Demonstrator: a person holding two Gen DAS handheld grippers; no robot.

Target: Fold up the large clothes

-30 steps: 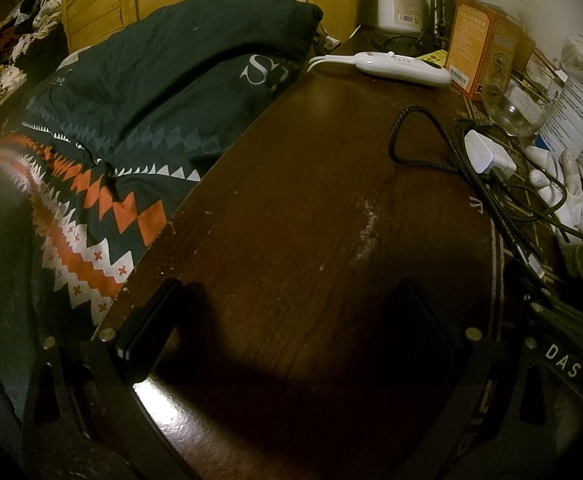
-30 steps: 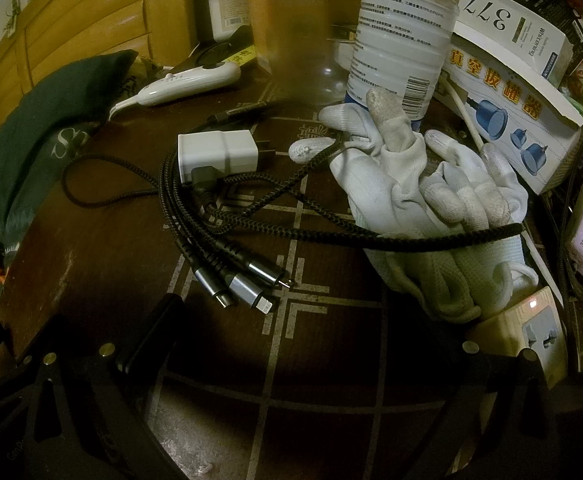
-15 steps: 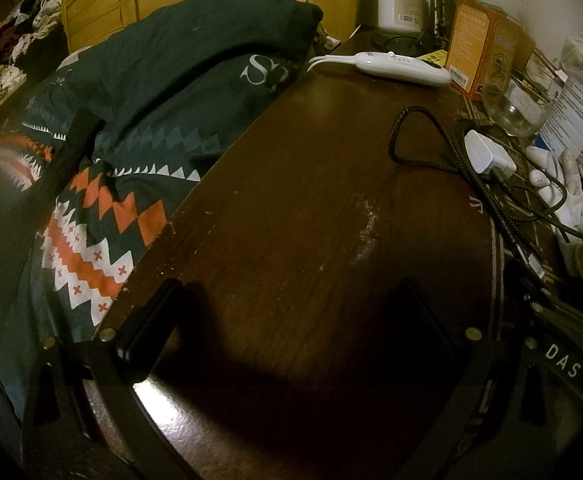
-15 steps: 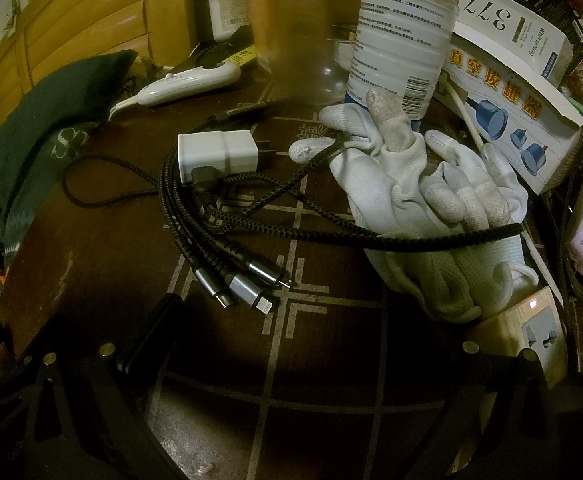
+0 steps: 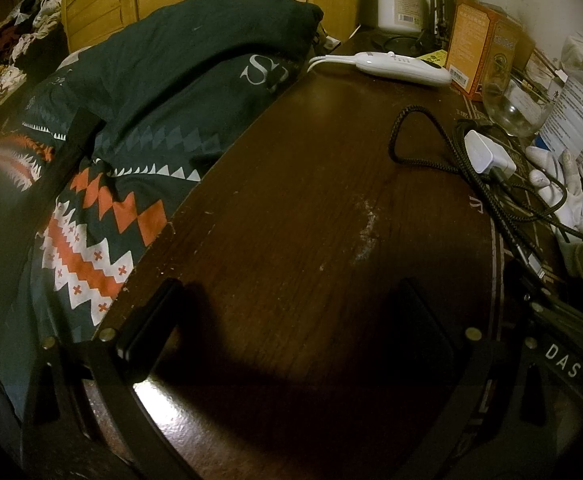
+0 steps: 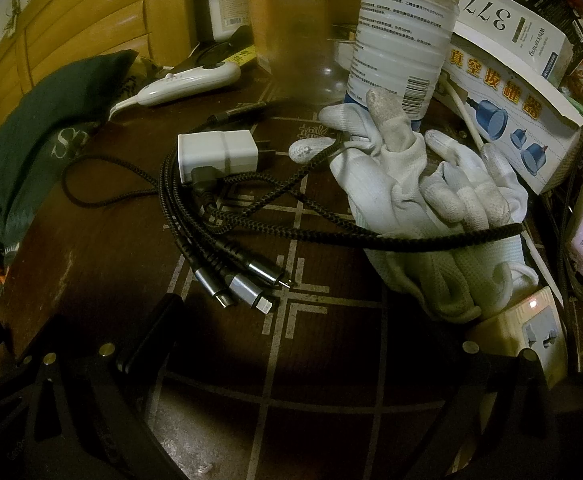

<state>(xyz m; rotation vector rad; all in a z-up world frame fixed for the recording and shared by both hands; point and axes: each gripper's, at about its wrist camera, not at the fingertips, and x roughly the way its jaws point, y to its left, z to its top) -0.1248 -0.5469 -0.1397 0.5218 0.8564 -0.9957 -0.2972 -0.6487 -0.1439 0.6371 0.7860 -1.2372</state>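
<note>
Both grippers rest low over a dark wooden table (image 5: 299, 184). My left gripper (image 5: 287, 320) is open with only bare wood between its fingers. My right gripper (image 6: 303, 344) is also open and holds nothing; its body with the letters DAS shows at the right of the left wrist view. A dark green quilt (image 5: 179, 64) with an orange and white zigzag pattern lies on the bed left of the table. A heap of mixed clothes (image 5: 7, 48) sits far back left. A dark blurred band (image 5: 51, 184) crosses the quilt at the left edge.
Ahead of the right gripper lie braided charging cables (image 6: 227, 256), a white charger (image 6: 219, 154), white gloves (image 6: 423, 192), a water bottle (image 6: 399, 40), boxes (image 6: 507, 92) and a power strip (image 6: 531, 328). A white hand controller (image 5: 399, 66) and an orange box (image 5: 483, 48) stand at the back.
Neither gripper has moved. The dark blurred shape at the left edge of the left wrist view has shifted across the quilt and now shows as a slanted band.
</note>
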